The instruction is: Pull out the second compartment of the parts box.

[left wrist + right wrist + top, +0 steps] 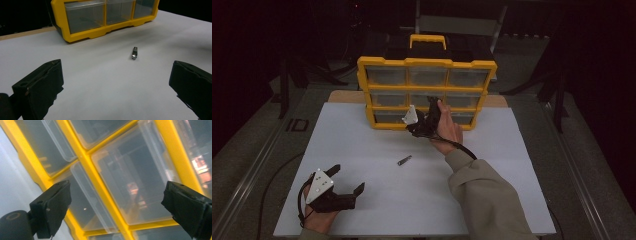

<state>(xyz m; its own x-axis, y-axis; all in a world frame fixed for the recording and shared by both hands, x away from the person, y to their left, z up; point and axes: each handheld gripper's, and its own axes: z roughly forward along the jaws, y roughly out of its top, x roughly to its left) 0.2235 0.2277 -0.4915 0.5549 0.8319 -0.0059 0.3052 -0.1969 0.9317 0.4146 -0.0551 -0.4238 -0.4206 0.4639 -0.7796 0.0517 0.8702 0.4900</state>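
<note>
Right gripper (428, 111): jaws wide, empty, up against yellow drawer organizer (427, 93) | left gripper (343, 181): open, empty, nearer | small metal bit (404, 160): on white board, ahead-right of left, axis diagonal.

Drawer cabinet at the back of the table, small metal piece before it.
The cabinet (427, 92) stands upright on the table (362, 150); the metal piece (404, 160) lies near the middle, well apart from it.
</note>
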